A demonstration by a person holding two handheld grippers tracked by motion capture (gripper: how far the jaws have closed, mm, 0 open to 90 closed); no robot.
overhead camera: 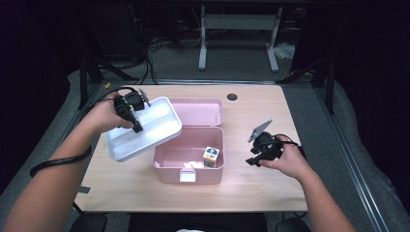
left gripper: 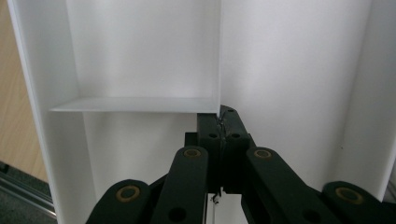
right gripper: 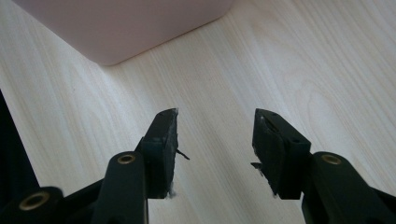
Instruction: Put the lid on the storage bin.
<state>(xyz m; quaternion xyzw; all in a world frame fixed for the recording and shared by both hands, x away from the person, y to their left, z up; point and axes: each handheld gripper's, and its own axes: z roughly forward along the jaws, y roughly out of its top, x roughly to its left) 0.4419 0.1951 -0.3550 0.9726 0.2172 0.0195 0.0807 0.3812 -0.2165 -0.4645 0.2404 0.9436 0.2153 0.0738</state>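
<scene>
Left gripper (overhead camera: 137,126) has its jaws pinched tight on an inner divider wall of the white plastic compartment tray (overhead camera: 159,118), holding it tilted in the air over the left rim of the open pink plastic box (overhead camera: 167,169). Right gripper (overhead camera: 255,157) hovers above the light wooden table (overhead camera: 251,188) right of the box, jaws spread wide with nothing between them
</scene>
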